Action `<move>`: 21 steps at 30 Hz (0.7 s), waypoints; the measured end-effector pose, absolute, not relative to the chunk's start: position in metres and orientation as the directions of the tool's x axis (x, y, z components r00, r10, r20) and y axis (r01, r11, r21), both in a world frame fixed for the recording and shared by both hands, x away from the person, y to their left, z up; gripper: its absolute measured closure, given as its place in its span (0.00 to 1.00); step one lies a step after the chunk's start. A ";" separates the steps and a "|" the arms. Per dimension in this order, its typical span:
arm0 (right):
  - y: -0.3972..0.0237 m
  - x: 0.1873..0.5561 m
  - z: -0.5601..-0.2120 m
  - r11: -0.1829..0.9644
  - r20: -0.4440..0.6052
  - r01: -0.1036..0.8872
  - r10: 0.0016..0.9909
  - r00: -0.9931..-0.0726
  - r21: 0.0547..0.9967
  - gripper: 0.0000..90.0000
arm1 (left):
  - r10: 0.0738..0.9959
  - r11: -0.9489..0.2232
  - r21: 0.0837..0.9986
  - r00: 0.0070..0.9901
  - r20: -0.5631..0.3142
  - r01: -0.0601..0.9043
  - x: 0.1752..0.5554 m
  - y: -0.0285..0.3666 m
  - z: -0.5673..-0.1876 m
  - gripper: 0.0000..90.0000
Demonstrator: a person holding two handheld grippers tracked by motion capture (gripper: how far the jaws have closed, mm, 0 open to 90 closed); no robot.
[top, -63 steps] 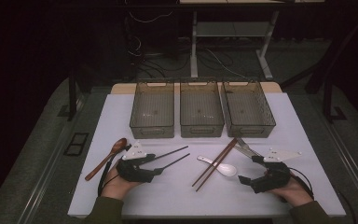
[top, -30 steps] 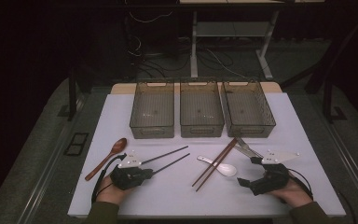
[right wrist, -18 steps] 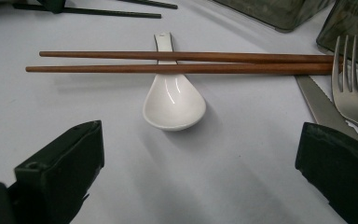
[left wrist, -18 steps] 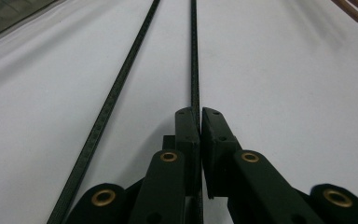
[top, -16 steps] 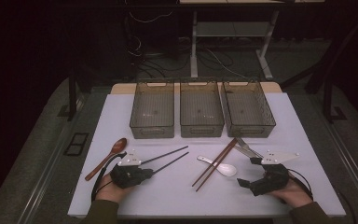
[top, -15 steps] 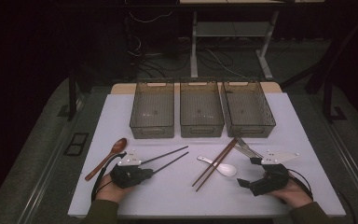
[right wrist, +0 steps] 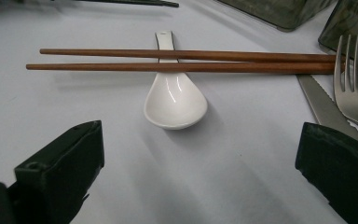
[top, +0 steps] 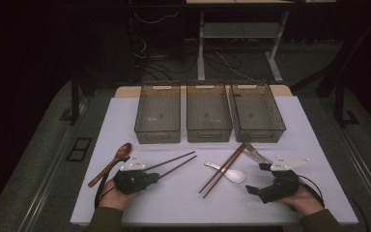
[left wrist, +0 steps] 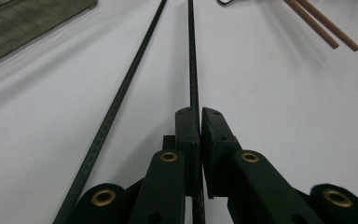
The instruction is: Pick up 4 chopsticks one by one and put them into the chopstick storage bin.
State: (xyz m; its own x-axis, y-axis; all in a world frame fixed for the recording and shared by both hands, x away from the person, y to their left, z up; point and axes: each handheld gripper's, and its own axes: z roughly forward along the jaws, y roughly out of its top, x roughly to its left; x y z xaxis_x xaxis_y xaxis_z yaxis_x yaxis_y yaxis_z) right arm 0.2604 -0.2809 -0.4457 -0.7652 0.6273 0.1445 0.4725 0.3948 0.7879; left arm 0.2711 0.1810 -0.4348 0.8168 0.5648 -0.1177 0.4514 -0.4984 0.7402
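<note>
Counter (top: 183, 203): we see a white sheet running across the scene, with three mesh bins (top: 208, 113) in a row at its 12 o'clock edge.

Left claw (top: 150, 177): closed tight on the near end of one black chopstick (left wrist: 192, 60); in the left gripper view the stick passes between the pads (left wrist: 187, 135) and runs straight ahead.

Right claw (top: 260, 178): jaws spread wide, holding nothing, resting at the counter's 4 o'clock near the fork and knife (right wrist: 349, 88).

Black chopsticks (top: 171, 163): the pair lies left of centre; long axis runs from 8 o'clock to 2 o'clock, tips aimed toward the bins. The second stick (left wrist: 116, 100) lies loose just beside the gripped one, the two spreading apart toward the near end.

Brown chopsticks (top: 222, 169): a separate pair at centre, lying across the handle of the white spoon (top: 231, 174).

Wooden spoon (top: 111, 163): at 9 o'clock, apart from the rest.

Risk, as we judge it: the grip sits at the very end of a long thin stick, so on a lift the far tip may droop or swivel. Only one stick is caught, so its mate would stay behind, or be nudged and roll.
</note>
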 end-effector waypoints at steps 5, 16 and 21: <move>-0.281 0.261 -0.446 0.399 0.141 0.471 0.626 -0.767 0.787 0.01 | 0.571 -0.489 0.740 0.811 -0.129 0.462 0.269 0.178 -0.431 0.95; -0.281 0.260 -0.446 0.398 0.142 0.471 0.627 -0.766 0.787 0.01 | 0.571 -0.486 0.743 0.811 -0.127 0.459 0.268 0.174 -0.420 0.95; -0.280 0.260 -0.446 0.402 0.141 0.473 0.626 -0.767 0.784 0.01 | 0.571 -0.476 0.753 0.811 -0.129 0.455 0.270 0.175 -0.414 0.95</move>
State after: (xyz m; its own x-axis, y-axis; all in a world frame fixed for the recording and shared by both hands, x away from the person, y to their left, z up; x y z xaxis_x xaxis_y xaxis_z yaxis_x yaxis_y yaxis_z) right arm 0.2599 -0.2804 -0.4459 -0.7666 0.6264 0.1413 0.4729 0.4018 0.7842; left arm 0.2697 0.1753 -0.4139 0.8108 0.5708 -0.1293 0.4549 -0.4757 0.7529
